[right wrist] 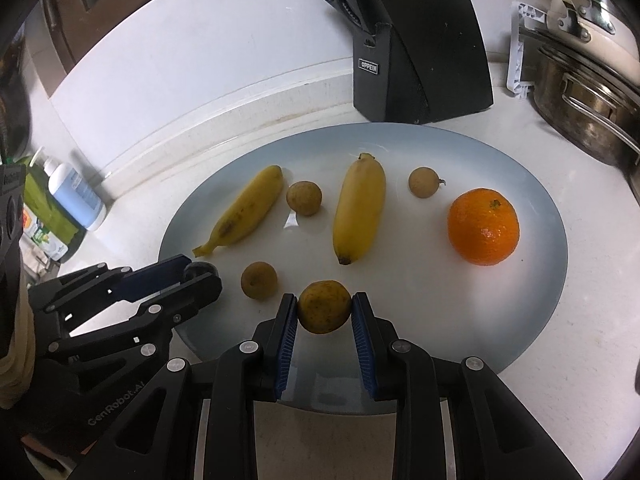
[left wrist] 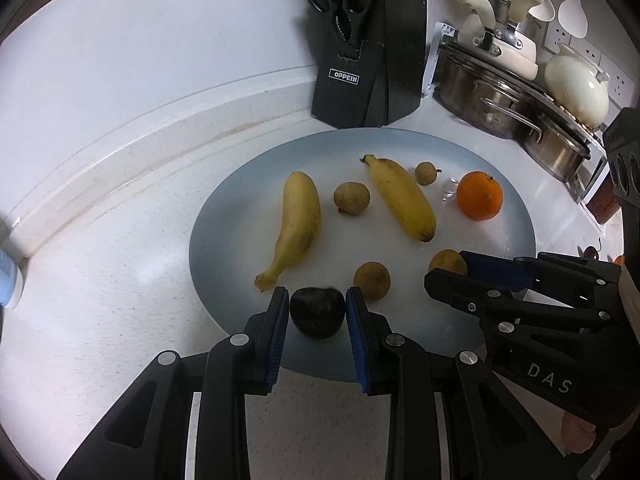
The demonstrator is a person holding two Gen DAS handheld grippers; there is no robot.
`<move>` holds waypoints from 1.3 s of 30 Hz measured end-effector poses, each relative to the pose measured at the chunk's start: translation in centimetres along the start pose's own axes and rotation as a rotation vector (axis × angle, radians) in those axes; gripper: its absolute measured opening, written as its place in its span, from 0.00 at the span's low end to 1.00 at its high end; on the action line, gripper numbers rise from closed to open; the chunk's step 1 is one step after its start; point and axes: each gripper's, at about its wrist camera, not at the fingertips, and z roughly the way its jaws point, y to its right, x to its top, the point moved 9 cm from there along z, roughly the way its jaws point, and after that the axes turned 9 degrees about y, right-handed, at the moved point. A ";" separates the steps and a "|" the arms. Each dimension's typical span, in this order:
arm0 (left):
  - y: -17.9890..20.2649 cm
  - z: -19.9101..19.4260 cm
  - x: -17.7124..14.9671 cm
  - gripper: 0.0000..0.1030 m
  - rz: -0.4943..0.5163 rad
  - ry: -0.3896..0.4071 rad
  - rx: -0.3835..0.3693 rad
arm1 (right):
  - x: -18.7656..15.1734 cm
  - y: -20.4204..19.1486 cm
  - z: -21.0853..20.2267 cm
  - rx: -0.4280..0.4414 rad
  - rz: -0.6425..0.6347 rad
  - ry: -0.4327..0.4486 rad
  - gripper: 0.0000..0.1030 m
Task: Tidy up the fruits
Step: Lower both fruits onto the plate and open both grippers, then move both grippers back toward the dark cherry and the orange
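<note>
A large pale blue plate [left wrist: 224, 216] [right wrist: 532, 320] holds two bananas [left wrist: 298, 224] [right wrist: 358, 208], an orange [left wrist: 479, 196] [right wrist: 483, 226] and several small brown longans [left wrist: 351, 198] [right wrist: 304, 198]. My left gripper [left wrist: 317, 312] is shut on a dark round fruit [left wrist: 317, 312] at the plate's near edge; it shows in the right wrist view [right wrist: 188, 276] too. My right gripper [right wrist: 325, 308] is shut on a brown longan [right wrist: 325, 307] over the near part of the plate; it shows in the left wrist view [left wrist: 446, 272] beside that longan [left wrist: 446, 262].
A black knife block [left wrist: 368, 52] [right wrist: 416, 40] stands behind the plate. Steel pots [left wrist: 504, 104] [right wrist: 588, 100] and a cream teapot [left wrist: 576, 84] stand at the back right. A blue bottle [right wrist: 76, 196] and green packets stand at the left by the wall.
</note>
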 end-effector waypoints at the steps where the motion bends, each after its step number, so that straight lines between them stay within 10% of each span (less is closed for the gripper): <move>1: 0.0 0.0 0.0 0.31 0.001 0.003 0.004 | 0.0 0.1 0.0 -0.002 0.002 0.000 0.29; 18: -0.3 -4.4 2.5 0.57 0.028 0.137 0.129 | 0.8 1.0 -3.3 -0.085 -0.005 0.080 0.49; 39: 7.6 -11.4 6.2 0.80 0.089 0.343 0.094 | 1.5 6.8 -14.4 -0.291 0.075 0.284 0.72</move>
